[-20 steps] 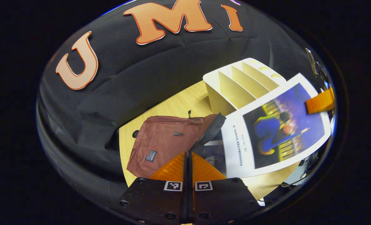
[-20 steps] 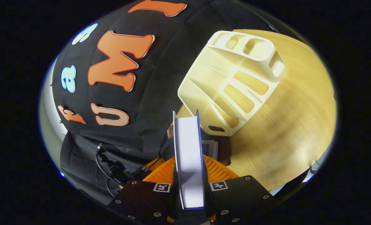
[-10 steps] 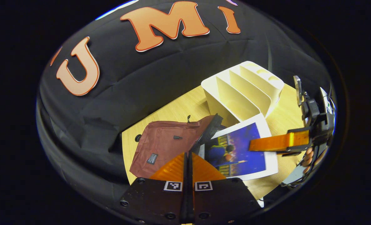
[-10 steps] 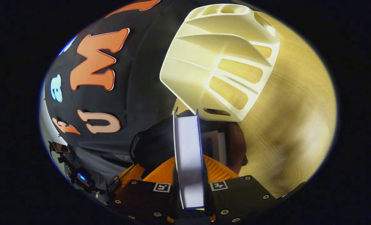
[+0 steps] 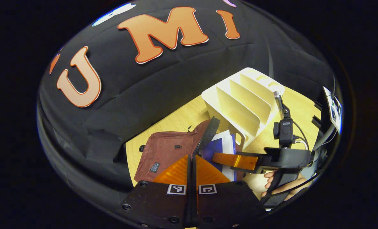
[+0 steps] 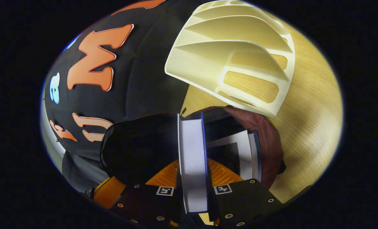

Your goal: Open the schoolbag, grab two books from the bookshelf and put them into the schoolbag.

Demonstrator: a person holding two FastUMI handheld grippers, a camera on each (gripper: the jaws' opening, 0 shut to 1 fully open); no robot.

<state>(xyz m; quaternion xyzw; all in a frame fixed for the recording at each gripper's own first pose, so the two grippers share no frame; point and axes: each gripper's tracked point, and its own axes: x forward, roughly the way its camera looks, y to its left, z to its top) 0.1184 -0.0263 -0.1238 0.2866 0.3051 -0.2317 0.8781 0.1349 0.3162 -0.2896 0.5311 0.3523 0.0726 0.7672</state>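
Right gripper (image 6: 193,178) clamped on the thick white-paged, blue-covered book (image 6: 192,159), half inside the open maroon fabric schoolbag (image 5: 166,149) on the pale wooden table (image 6: 306,127). Left gripper (image 5: 191,168) pinched together on the bag's flap, it seems. Risks — corner snagging the zipper edge; flap slipping free, mouth collapsing onto the book already inside (image 6: 243,152).

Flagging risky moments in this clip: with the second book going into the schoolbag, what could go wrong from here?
1. The book in the right hand-held gripper is entering beside another book inside the schoolbag; it might catch on that one.
2. The left hand-held gripper seems to hold the flap up; a slip could close the opening.
3. The bookshelf stands close by and could be knocked.
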